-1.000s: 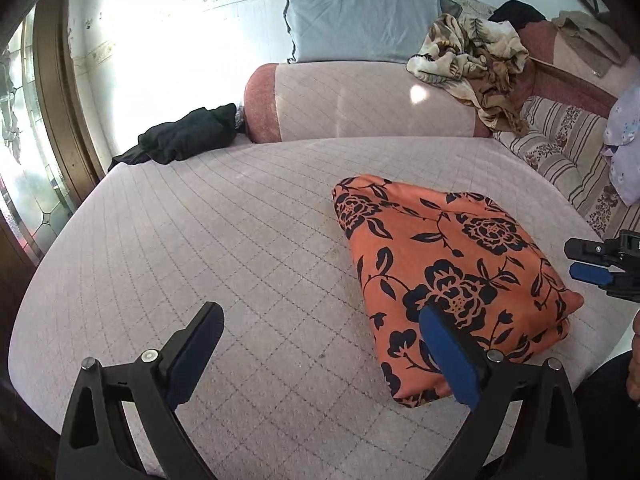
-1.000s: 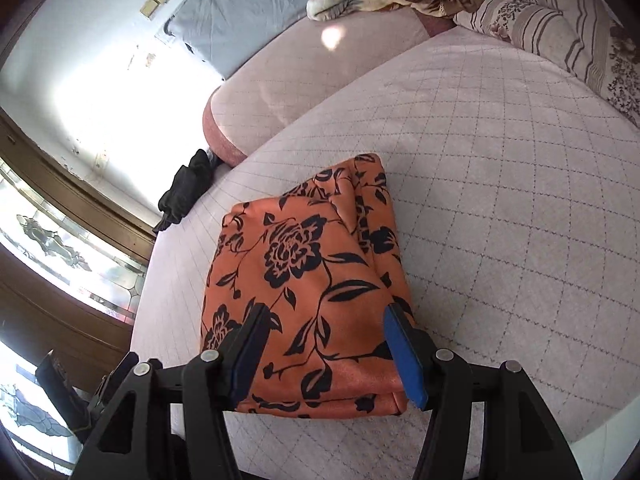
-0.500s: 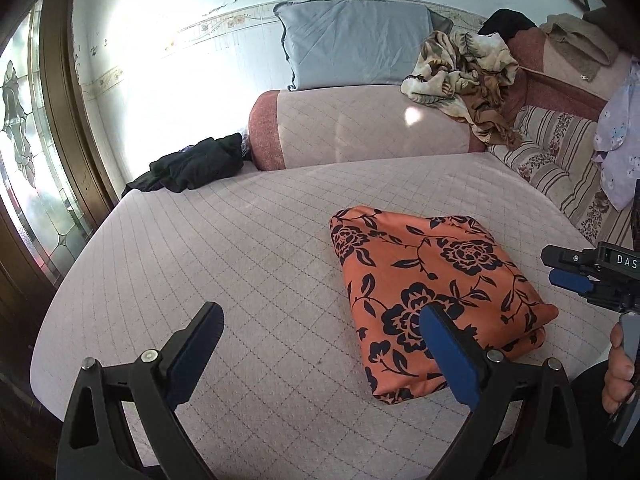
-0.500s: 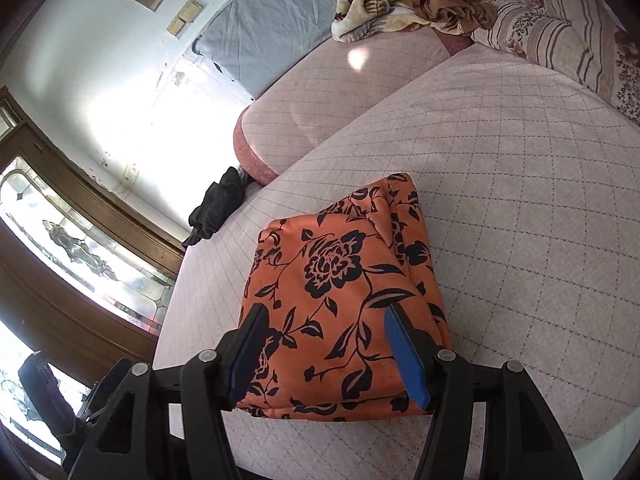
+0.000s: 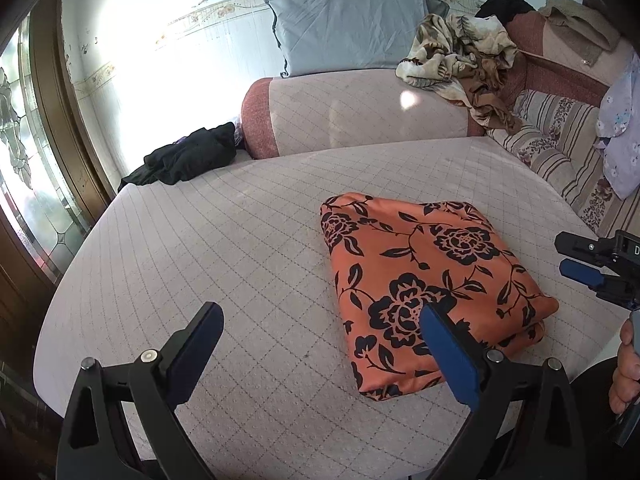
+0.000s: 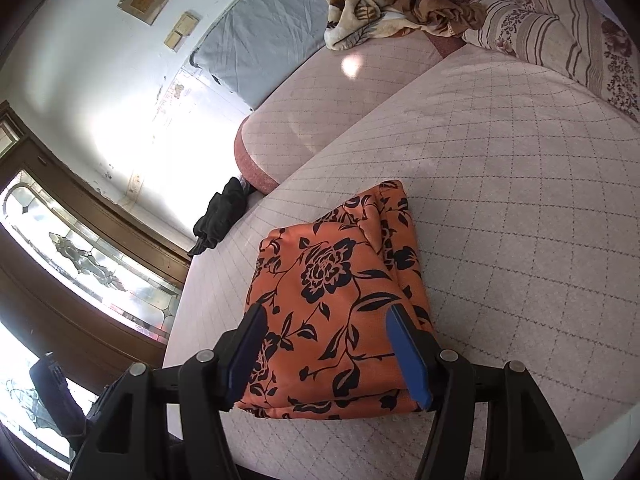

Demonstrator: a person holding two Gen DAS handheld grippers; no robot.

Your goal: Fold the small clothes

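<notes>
A folded orange cloth with black flowers (image 5: pixel 420 280) lies as a neat thick rectangle on the quilted pink bed (image 5: pixel 200 260), near its front edge. My left gripper (image 5: pixel 320 316) hovers wide open above the bed, its right finger over the cloth's near left corner and its left finger over bare quilt. My right gripper (image 6: pixel 326 314) is open above the near end of the cloth (image 6: pixel 336 272), its blue pads clear of the fabric. In the left wrist view the right gripper (image 5: pixel 580 264) shows just past the cloth's right edge, held by a hand (image 5: pixel 628 368).
A black garment (image 5: pixel 188 156) lies at the bed's far left. A pink bolster (image 5: pixel 360 112), a grey pillow (image 5: pixel 352 28) and a crumpled patterned blanket (image 5: pixel 456 56) line the back. Striped cushions (image 5: pixel 560 148) run along the right. A glazed wooden door (image 5: pixel 40 160) stands left.
The left gripper has drawn back and up from the cloth, so more of the wall shows. The right gripper has tipped up slightly. Both stayed open; the cloth has not moved.
</notes>
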